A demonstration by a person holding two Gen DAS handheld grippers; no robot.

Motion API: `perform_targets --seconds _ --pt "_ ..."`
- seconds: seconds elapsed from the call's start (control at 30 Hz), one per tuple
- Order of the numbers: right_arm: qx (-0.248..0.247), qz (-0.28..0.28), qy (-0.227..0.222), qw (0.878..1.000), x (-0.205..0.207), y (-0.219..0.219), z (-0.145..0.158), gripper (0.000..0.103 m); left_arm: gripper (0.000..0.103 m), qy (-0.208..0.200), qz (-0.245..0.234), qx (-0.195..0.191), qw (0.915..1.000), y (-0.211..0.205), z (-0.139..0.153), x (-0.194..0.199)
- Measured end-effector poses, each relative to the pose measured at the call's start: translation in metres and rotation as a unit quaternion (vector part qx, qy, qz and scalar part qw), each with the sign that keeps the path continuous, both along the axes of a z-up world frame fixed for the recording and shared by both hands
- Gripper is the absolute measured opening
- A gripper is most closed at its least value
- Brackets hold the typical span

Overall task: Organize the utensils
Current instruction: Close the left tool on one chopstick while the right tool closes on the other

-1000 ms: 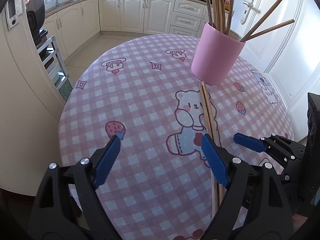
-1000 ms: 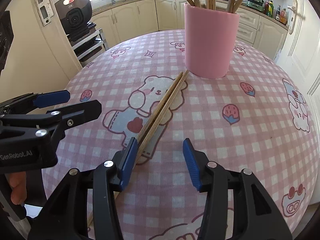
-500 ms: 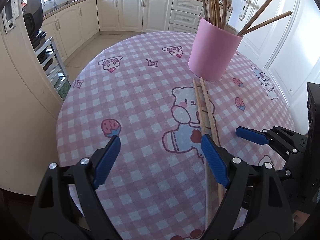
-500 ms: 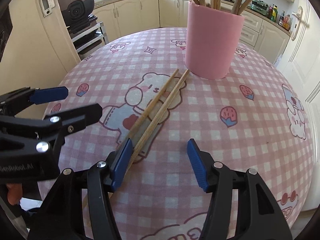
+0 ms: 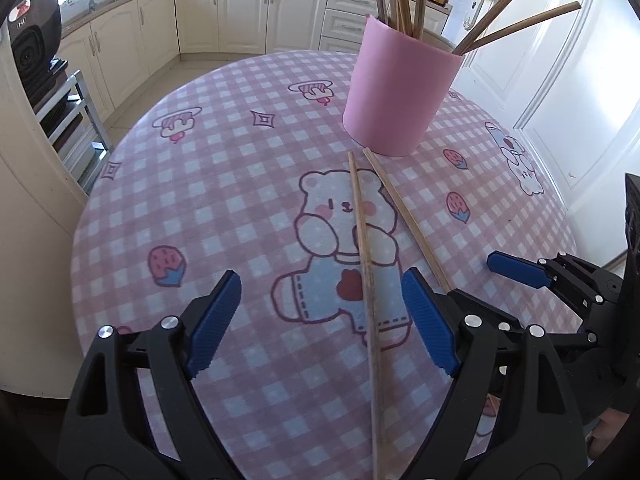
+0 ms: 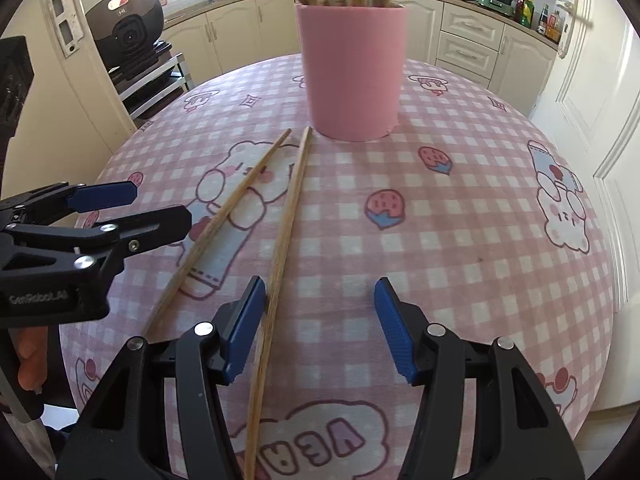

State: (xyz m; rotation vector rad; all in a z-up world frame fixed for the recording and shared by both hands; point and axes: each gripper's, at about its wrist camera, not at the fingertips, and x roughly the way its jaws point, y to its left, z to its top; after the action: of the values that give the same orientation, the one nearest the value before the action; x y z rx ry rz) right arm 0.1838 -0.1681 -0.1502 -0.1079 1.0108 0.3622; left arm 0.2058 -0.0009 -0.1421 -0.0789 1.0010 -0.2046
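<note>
Round table (image 5: 240, 208), pink checked cloth — pink holder (image 5: 396, 96), 2 loose chopsticks (image 5: 362, 236).

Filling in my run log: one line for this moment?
left gripper open | right gripper open, jaws just widened | two chopsticks loose on table | pink cup upright

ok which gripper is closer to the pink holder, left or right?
Too close to call. The left gripper and right gripper both hover open over the near ends of the loose chopsticks, side by side, similarly short of the pink holder.
</note>
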Motion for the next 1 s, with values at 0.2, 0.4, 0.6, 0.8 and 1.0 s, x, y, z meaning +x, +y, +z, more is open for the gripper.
perform_targets --seconds 0.2,0.4,0.6,0.8,1.0 --pt "0.015 -0.002 0.005 1.0 0.003 -0.007 0.001 0.053 0.06 0.019 -0.003 0.003 0.9998 -0.014 -0.009 0.02" --pt "0.015 0.005 0.009 1.0 0.014 -0.005 0.002 0.053 0.041 0.019 -0.007 0.048 0.9987 -0.029 -0.016 0.034" --pt "0.045 0.003 0.007 0.999 0.024 -0.005 0.007 0.053 0.014 0.011 -0.005 0.051 0.9986 -0.021 -0.017 0.039" --pt "0.057 0.008 0.011 0.998 0.034 0.011 0.008 0.053 0.01 0.009 -0.014 0.059 0.9981 -0.014 -0.017 0.033" --pt "0.054 0.016 0.024 0.998 0.047 0.028 0.003 0.053 0.01 0.011 -0.015 0.064 0.9978 0.0 -0.016 0.027"
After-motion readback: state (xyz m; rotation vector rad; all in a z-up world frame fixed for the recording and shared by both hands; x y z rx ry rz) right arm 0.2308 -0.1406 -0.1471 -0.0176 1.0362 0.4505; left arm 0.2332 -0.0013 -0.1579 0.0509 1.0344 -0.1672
